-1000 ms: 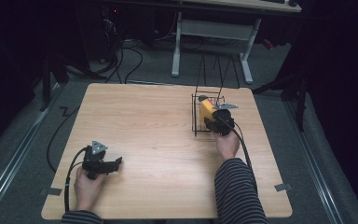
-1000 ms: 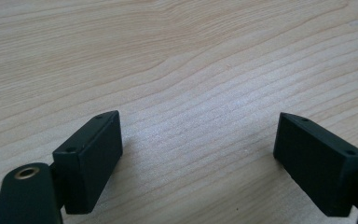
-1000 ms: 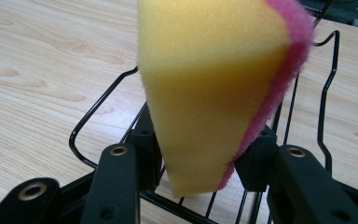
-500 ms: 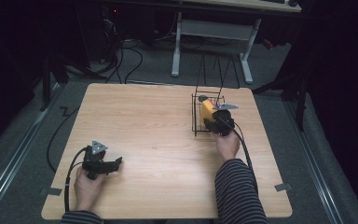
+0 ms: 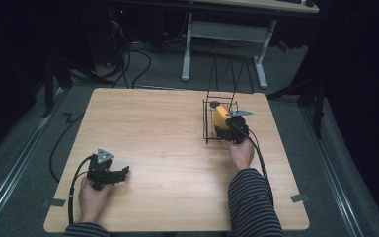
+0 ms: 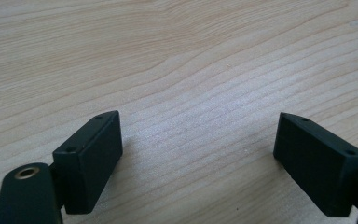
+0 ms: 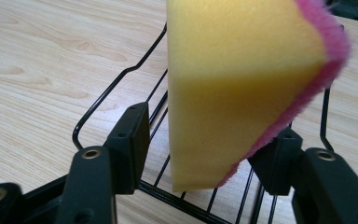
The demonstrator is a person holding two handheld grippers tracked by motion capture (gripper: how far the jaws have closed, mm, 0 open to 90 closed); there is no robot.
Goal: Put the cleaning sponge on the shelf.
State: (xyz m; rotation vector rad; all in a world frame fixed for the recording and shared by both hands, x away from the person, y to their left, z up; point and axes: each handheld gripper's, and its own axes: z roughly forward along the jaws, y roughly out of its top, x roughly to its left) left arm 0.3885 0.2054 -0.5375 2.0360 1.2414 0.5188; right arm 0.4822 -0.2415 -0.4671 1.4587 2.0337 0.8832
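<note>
While the yellow sponge (image 7: 242, 88) with its pink scouring face stands on edge inside the black wire rack (image 5: 217, 121), right of centre in the high view, the right hand-held gripper (image 7: 209, 149) has just been opening its jaws around it. Seen along those jaws, the left one stands clear of the yellow side with a gap, and the right one sits at the pink edge; whether it touches I cannot tell. Further out, at the lower left of the bench (image 5: 168, 148), the left hand-held gripper (image 6: 198, 154) rests with jaws wide apart over bare wood.
</note>
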